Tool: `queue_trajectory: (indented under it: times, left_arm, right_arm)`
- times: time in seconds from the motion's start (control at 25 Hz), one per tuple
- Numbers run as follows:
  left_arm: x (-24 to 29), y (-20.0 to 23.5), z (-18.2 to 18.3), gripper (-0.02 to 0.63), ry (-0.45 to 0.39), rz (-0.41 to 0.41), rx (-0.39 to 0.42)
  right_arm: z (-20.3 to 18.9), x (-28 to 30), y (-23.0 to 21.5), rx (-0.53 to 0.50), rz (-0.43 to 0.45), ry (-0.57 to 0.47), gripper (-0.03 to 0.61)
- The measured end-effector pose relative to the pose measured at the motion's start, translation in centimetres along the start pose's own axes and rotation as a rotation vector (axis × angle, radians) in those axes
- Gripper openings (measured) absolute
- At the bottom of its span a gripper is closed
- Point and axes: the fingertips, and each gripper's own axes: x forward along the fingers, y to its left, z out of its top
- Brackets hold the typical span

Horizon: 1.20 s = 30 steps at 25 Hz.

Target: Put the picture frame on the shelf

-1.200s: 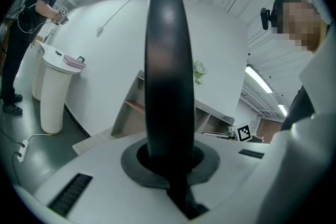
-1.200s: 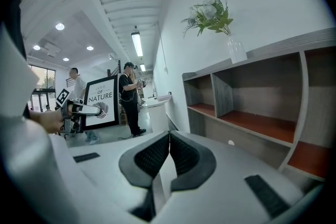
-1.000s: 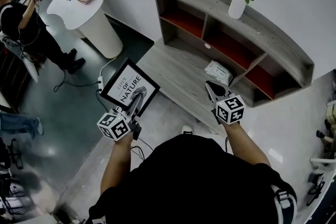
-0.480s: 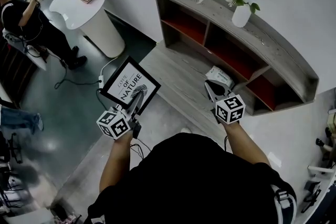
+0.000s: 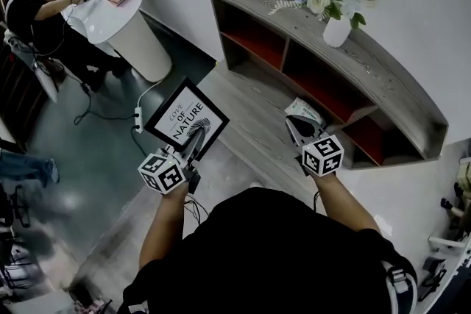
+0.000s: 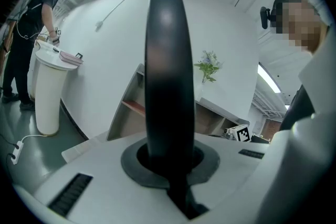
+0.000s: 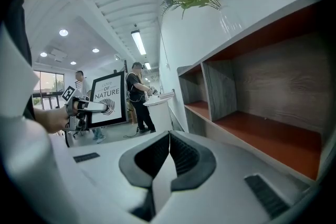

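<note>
A black picture frame (image 5: 186,119) with a white print reading "NATURE" is held up by my left gripper (image 5: 193,147), which is shut on its lower edge. Seen from the left gripper view, the picture frame (image 6: 167,65) stands edge-on between the jaws. My right gripper (image 5: 298,127) is shut with nothing in it, level with the low shelf's front. In the right gripper view the picture frame (image 7: 107,99) shows at the left. The grey wooden shelf (image 5: 383,70) with red-floored compartments runs along the white wall ahead.
A white vase of flowers (image 5: 338,9) stands on the shelf top. A white packet (image 5: 304,109) lies on the low platform (image 5: 243,106). A white round table (image 5: 121,20) with a pink book is at the far left; a person (image 5: 33,15) stands beside it. A cable and power strip (image 5: 137,118) lie on the floor.
Both grippers and the picture frame hold nearly the same place while the view has shifted slightly. The person at the far left has reached an arm toward the white table.
</note>
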Motion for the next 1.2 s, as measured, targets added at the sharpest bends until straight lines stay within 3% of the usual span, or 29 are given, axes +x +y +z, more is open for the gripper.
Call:
queue_trajectory:
  times: [1.2]
  left_arm:
    - [3.2,-1.2,1.7,0.028,-0.047,-0.005,0.008]
  right_arm:
    - [-0.3,-0.3,-1.6,-0.026,0.028,0.028,0.014]
